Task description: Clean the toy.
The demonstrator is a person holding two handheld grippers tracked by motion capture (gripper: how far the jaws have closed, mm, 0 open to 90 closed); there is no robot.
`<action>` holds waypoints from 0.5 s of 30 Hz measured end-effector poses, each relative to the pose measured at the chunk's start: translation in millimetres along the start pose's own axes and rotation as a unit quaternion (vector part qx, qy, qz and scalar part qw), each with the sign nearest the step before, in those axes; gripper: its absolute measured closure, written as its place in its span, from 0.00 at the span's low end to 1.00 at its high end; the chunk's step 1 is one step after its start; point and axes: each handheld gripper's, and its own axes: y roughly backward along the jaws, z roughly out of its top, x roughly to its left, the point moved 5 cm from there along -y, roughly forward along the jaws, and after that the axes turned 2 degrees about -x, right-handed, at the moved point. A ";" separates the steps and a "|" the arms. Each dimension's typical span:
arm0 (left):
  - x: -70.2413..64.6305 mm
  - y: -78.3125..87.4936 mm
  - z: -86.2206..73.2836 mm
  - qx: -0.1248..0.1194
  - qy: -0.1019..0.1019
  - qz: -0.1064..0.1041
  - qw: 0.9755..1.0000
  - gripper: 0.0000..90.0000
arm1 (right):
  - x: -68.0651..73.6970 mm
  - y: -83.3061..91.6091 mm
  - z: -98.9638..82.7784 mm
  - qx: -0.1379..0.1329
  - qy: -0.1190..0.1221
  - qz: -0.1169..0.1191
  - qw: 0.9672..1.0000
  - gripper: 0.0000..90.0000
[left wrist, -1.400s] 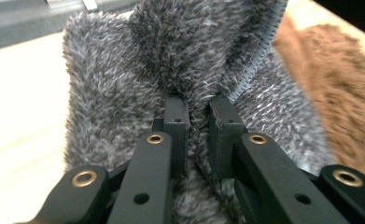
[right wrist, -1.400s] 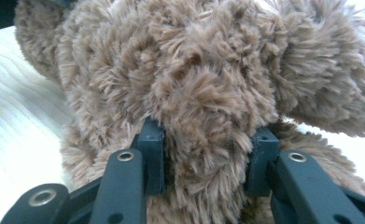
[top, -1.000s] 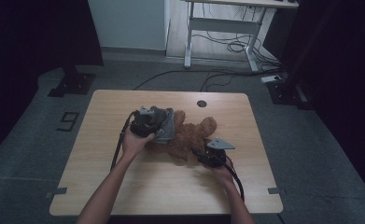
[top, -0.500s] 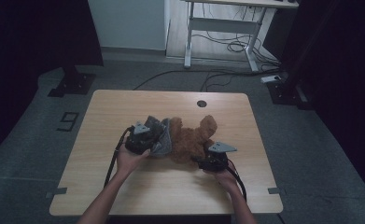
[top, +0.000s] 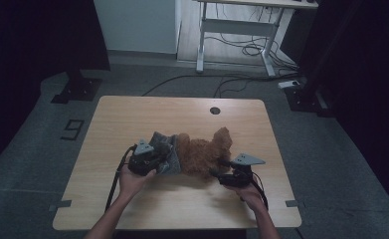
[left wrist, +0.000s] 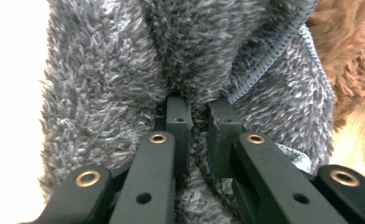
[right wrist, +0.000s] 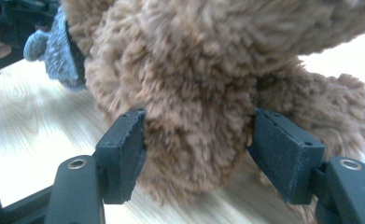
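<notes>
A brown plush bear (top: pixel 202 152) lies on the wooden table (top: pixel 147 114), with a grey fleecy garment (top: pixel 167 149) at its left end. My left gripper (top: pixel 158 160) is shut on a fold of that grey garment (left wrist: pixel 115 70); in the left gripper view its jaws (left wrist: pixel 199 109) pinch the pile near a stitched hem. My right gripper (top: pixel 216 173) is at the bear's right side. Its jaws (right wrist: pixel 199 128) have just been opening and now stand apart on either side of a plush limb (right wrist: pixel 194 154), not squeezing it.
A round cable hole (top: pixel 215 110) sits near the table's far edge. Beyond the table stand a white desk frame (top: pixel 232 30) with cables on the floor and a black stand base (top: pixel 77 89). A taped "9" (top: pixel 72 129) marks the floor at left.
My left hand has drawn the grey garment toward the table's near edge and slightly left, and the bear has shifted with it. My right hand has edged nearer the front edge.
</notes>
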 end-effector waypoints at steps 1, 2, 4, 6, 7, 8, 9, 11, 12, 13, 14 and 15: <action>-0.6 0.5 -1.1 0.000 0.000 -0.001 1.000 0.90 | -0.2 -1.5 0.7 0.000 -0.001 0.004 1.000 0.38; -1.2 0.9 -2.2 0.000 0.000 -0.001 1.000 0.90 | -0.4 -3.4 1.3 0.000 0.001 0.007 1.000 0.37; -2.4 1.9 -4.7 -0.001 0.001 -0.003 1.000 0.90 | 0.1 -8.1 2.4 -0.001 0.001 0.013 1.000 0.37; -3.9 3.1 -7.6 -0.002 0.002 -0.005 1.000 0.90 | 2.2 -11.4 1.5 0.001 0.000 0.023 1.000 0.36; -4.6 3.9 -9.2 -0.002 0.001 -0.007 1.000 0.90 | 3.5 -12.7 0.1 0.005 0.002 0.026 1.000 0.36; -5.6 4.5 -10.8 -0.002 0.001 -0.009 1.000 0.90 | 4.8 -13.9 -1.8 0.008 0.002 0.028 1.000 0.36; -6.4 5.2 -12.4 -0.002 0.001 -0.012 1.000 0.90 | 6.1 -14.9 -4.2 0.012 0.002 0.032 0.999 0.37; -6.8 6.3 -14.9 0.000 -0.001 -0.017 1.000 0.89 | 9.3 -17.8 -9.9 0.024 0.012 0.033 0.999 0.39; -6.5 7.0 -15.7 0.000 0.000 -0.020 1.000 0.89 | 10.7 -18.8 -12.2 0.027 0.017 0.031 0.999 0.42; -6.3 7.7 -16.6 -0.001 0.005 -0.024 1.000 0.89 | 11.5 -19.5 -13.4 0.029 0.019 0.029 0.999 0.45; -6.3 8.2 -17.7 -0.001 0.008 -0.027 1.000 0.89 | 11.8 -19.5 -14.2 0.030 0.026 0.023 0.999 0.49; -6.5 8.4 -18.8 -0.002 0.008 -0.030 1.000 0.89 | 12.3 -19.4 -14.8 0.032 0.031 0.015 0.999 0.52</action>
